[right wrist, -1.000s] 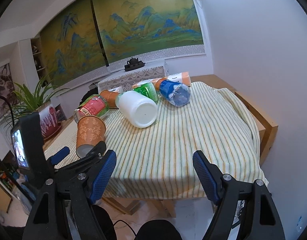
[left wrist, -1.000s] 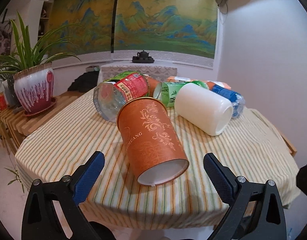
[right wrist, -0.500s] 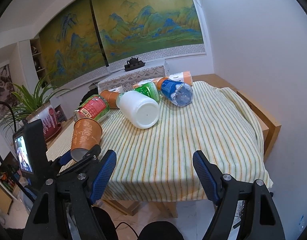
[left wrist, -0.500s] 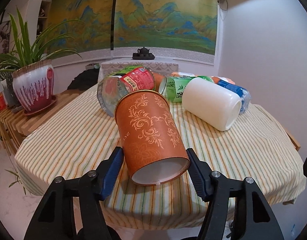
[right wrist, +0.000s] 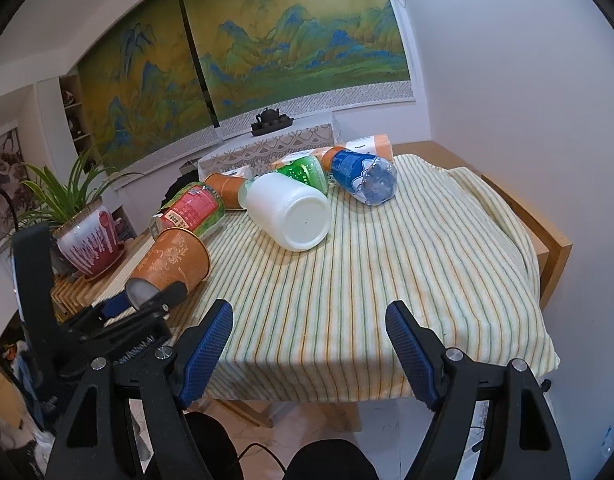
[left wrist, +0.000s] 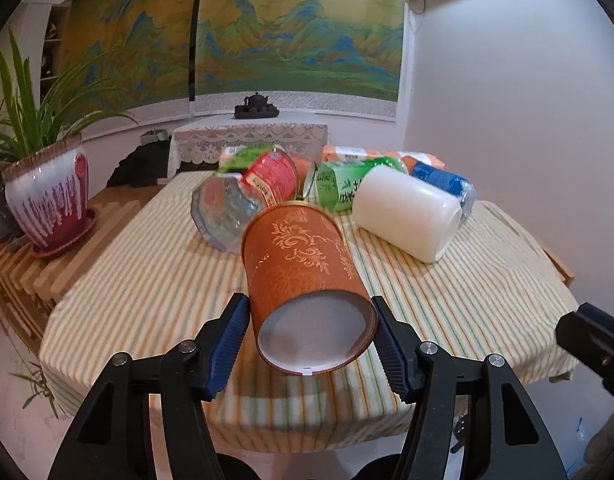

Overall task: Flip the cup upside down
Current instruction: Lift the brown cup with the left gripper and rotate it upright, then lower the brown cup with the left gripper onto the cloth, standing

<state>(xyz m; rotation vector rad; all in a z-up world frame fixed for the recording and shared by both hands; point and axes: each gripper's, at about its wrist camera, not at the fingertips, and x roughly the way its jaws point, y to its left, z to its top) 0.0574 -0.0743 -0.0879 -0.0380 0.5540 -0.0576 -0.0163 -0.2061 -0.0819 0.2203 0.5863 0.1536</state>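
Note:
An orange cup (left wrist: 303,276) with a pale floral pattern is tilted, its white base end toward the camera. My left gripper (left wrist: 313,344) is shut on it near that end, and it is lifted off the striped tablecloth (left wrist: 147,276). In the right wrist view the cup (right wrist: 171,260) is at the left, held by the left gripper (right wrist: 147,300) above the table's left edge. My right gripper (right wrist: 309,344) is open and empty over the table's near edge.
A white jar (right wrist: 291,212), a clear jar with a red label (right wrist: 189,210), a green bottle (right wrist: 305,170), a blue bottle (right wrist: 363,176) and other containers lie on their sides at the table's back. A potted plant (left wrist: 47,204) stands on a slatted bench at the left.
My left gripper closed on the orange cup and raised it off the cloth, tilting its far end upward. The right gripper has stayed put and open.

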